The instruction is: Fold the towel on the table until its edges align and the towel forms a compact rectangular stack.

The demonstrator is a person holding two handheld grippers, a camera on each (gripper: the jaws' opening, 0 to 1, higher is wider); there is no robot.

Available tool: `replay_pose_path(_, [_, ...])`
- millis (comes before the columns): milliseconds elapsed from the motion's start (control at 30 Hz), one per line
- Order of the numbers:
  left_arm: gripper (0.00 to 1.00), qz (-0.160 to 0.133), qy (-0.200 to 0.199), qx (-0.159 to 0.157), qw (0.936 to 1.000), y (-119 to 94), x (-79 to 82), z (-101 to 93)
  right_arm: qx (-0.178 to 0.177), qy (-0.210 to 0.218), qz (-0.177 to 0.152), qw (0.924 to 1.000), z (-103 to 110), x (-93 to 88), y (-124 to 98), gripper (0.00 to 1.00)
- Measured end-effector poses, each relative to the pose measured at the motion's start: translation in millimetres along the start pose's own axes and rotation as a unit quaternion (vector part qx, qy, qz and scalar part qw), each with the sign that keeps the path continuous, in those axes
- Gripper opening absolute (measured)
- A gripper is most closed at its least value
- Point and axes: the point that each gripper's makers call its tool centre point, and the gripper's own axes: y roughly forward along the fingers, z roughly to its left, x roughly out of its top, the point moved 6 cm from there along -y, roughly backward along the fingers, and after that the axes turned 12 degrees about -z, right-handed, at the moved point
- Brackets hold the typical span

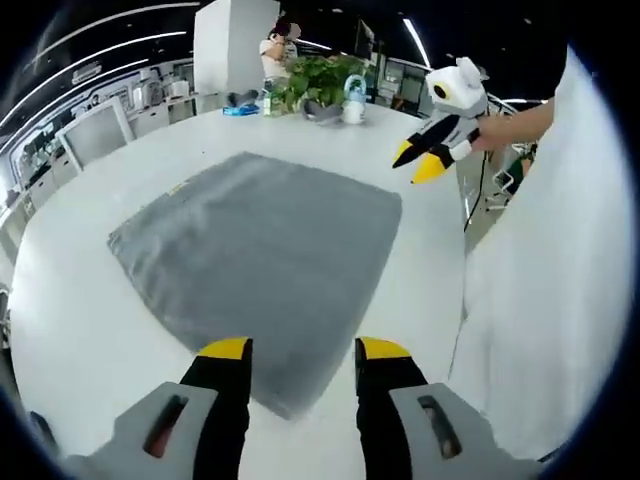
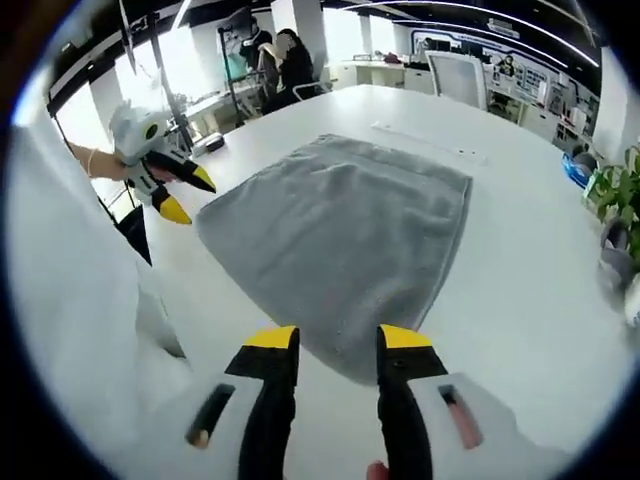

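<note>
Towel (image 1: 260,260): grey, lying spread flat as one sheet on the white surface (image 1: 90,340); edges slightly rumpled, near corner pointing toward each camera. In the right gripper view the towel (image 2: 340,250) is sitting mid-surface (image 2: 520,290), its near corner just ahead of the jaws.

Left gripper (image 1: 298,352): hovering over the towel's near corner, yellow-tipped jaws spread, grey cloth showing in the gap; whether the tips are touching the cloth cannot be told. In the right gripper view the left gripper (image 2: 188,194) is appearing at the left, held in a hand (image 2: 100,162), jaws parted, off the towel's edge.

Right gripper (image 2: 335,338): hanging above the near corner, jaws spread, nothing pinched. In the left gripper view the right gripper (image 1: 418,160) is appearing at upper right, held by a hand (image 1: 495,132), jaws parted, just beyond the towel's far-right corner.

Plant (image 1: 318,80): green, standing at the far end of the surface, beside a small watering can (image 1: 354,98).

Chair (image 1: 92,130): white, standing at the far left edge.

Person (image 1: 276,52): standing beyond the surface's far end.
</note>
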Motion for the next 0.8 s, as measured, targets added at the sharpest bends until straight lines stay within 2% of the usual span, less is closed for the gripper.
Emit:
replay_pose_path(133, [0.41,0.019,0.004,0.003,0.9998,5.0,-16.5,-9.6,0.014,-0.025,0.025,0.9993,0.1,-8.5,9.5,0.28])
replay_pose_path(200, [0.4,0.02,0.005,0.005,0.9998,5.1,-19.1,-11.2,0.018,-0.031,0.029,0.999,0.5,-10.4,11.4,0.27])
replay_pose_path(400, [0.36,0.034,-0.004,0.021,0.9992,5.4,-29.6,0.8,0.023,-0.048,0.048,0.9974,-7.8,-19.3,13.3,0.25])
replay_pose_path(567, [0.33,0.04,-0.004,0.025,0.9989,4.5,-30.9,4.2,0.028,-0.065,0.065,0.9954,-9.9,-25.8,13.3,0.24])
replay_pose_path(800, [0.3,0.057,0.036,0.025,0.9974,7.4,-33.9,2.8,0.027,-0.082,0.09,0.9922,-19.4,-39.7,19.6,0.25])
